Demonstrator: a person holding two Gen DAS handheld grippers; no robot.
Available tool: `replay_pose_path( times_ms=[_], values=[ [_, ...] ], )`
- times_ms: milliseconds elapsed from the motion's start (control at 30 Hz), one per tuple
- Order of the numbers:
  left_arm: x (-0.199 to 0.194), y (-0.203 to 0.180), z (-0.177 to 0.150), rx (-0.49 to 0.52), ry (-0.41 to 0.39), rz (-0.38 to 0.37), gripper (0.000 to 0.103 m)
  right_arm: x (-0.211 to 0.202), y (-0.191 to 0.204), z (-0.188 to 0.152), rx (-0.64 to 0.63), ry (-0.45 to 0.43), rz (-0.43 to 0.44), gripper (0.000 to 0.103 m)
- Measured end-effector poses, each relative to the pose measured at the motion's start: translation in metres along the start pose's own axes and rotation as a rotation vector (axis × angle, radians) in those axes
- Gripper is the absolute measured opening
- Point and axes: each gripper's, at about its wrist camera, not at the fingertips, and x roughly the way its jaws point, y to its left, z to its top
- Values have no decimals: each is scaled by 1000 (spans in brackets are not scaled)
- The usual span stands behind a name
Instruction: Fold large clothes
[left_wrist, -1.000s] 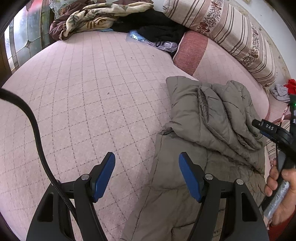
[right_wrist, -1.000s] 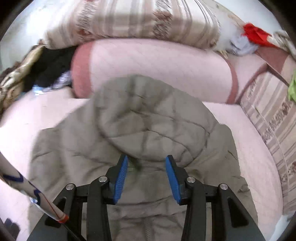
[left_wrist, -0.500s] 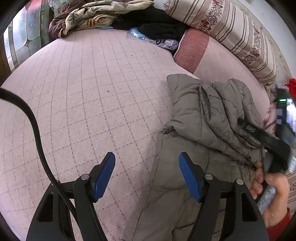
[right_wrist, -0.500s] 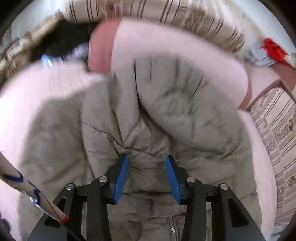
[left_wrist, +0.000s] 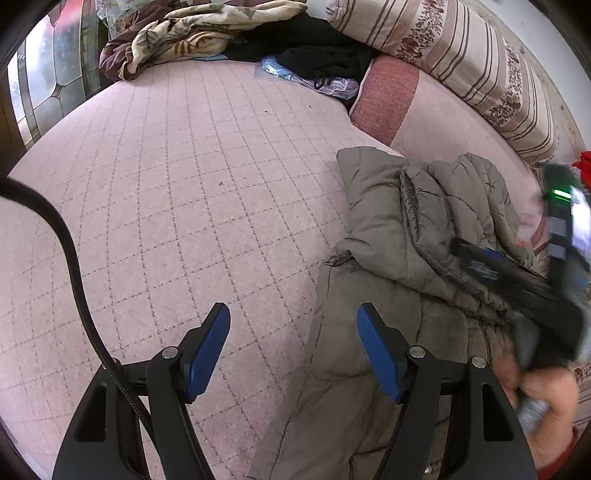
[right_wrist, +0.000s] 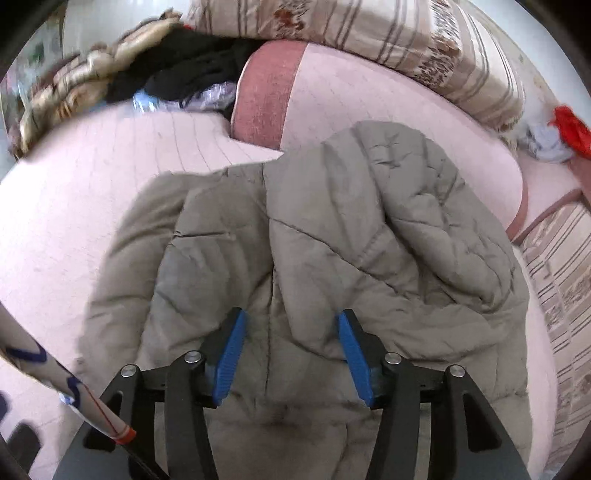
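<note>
**Right gripper spread wider over the folded jacket**

Your right gripper (right_wrist: 288, 350) now stands with its jaws further apart than half a second ago, and nothing is pinched between the blue pads (right_wrist: 229, 354); the grey padded jacket (right_wrist: 314, 258) lies under and between them, not clamped. In the right wrist view the jacket has settled since the earlier frame: its upper part is folded down over the body, and the blur has gone from most of the cloth.

Your left gripper (left_wrist: 291, 350) has stayed where it was, wide open and empty, one pad over the pink quilted bed (left_wrist: 184, 184) and the other over the jacket's (left_wrist: 406, 240) left edge. In the left wrist view your right hand (left_wrist: 543, 402) and its tool have moved lower and nearer the camera and are blurred.

The jacket lies toward the right side of the bed, its top close to the pink bolster (right_wrist: 332, 92). The striped pillow (left_wrist: 461, 55) runs along the bed's far edge, and a patterned blanket (left_wrist: 192, 33) with dark clothes (left_wrist: 306, 44) is heaped at the far corner.
</note>
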Motion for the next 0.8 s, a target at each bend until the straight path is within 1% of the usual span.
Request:
replay_pose_path(
  times_ms=[33,67,100,167,233,367,400,500,600,700,800],
  values=[
    [-1,0,0,4,-3,3,70,-12,-12,-4,39,-4,41,59],
    [-2,0,-1,8,-5,7,70,-21,-26,-12,72,-6,69,64],
    [-3,-1,-2,13,-9,12,70,-29,-34,-17,93,-6,85,66],
    [-4,0,-3,20,-12,20,70,-45,-58,-38,136,6,112,66],
    [-5,1,-4,25,-14,32,70,-53,-78,-56,168,23,118,66],
    [-5,2,-9,42,-14,55,70,-80,-144,-105,282,57,124,66],
    [-4,1,-10,47,-11,60,70,-87,-158,-115,298,61,116,67],
    [-5,0,-14,63,-6,64,70,-102,-202,-142,342,76,50,67],
    [-7,-4,-20,82,-12,58,70,-119,-250,-172,428,96,6,68],
    [-10,-9,-27,107,-14,39,70,-133,-290,-201,514,102,-32,70],
    [-13,-10,-35,111,-5,5,70,-146,-321,-228,564,110,-56,74]
  ],
)
